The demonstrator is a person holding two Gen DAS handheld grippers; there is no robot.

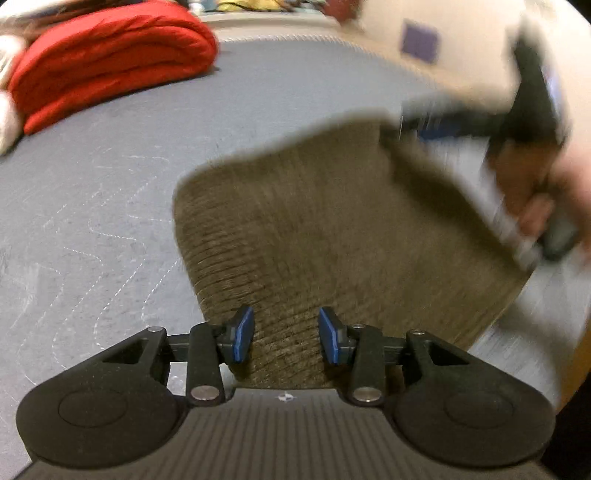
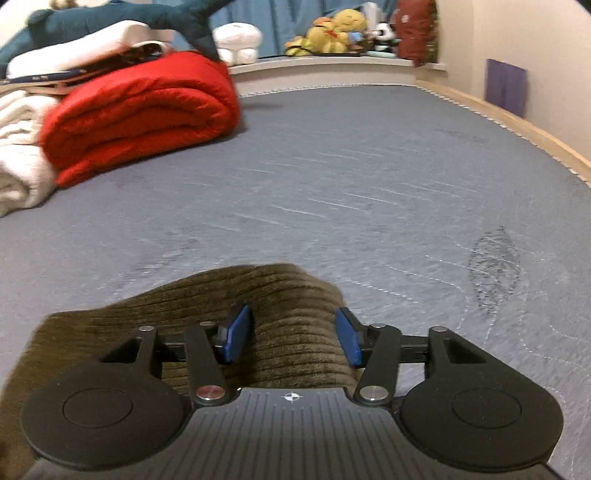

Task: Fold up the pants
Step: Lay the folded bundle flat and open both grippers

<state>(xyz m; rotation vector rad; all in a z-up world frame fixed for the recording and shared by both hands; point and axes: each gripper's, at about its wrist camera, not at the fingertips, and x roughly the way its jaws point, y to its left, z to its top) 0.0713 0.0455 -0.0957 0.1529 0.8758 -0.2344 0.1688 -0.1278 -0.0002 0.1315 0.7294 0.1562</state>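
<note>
The brown corduroy pants (image 1: 332, 229) lie folded into a rough rectangle on the grey bed. My left gripper (image 1: 286, 338) is open over the near edge of the pants, its blue pads on either side of the cloth without pinching it. In the left wrist view my right gripper (image 1: 436, 125) shows blurred at the far right corner of the pants, held by a hand. In the right wrist view the right gripper (image 2: 291, 338) is open, and a raised ridge of the pants (image 2: 280, 306) sits between its blue pads.
A folded red blanket (image 2: 140, 110) and white bedding (image 2: 18, 162) lie at the far left of the grey mattress (image 2: 369, 184). Stuffed toys (image 2: 332, 33) sit on a ledge behind. A beige wall with a purple patch (image 2: 506, 86) runs along the right.
</note>
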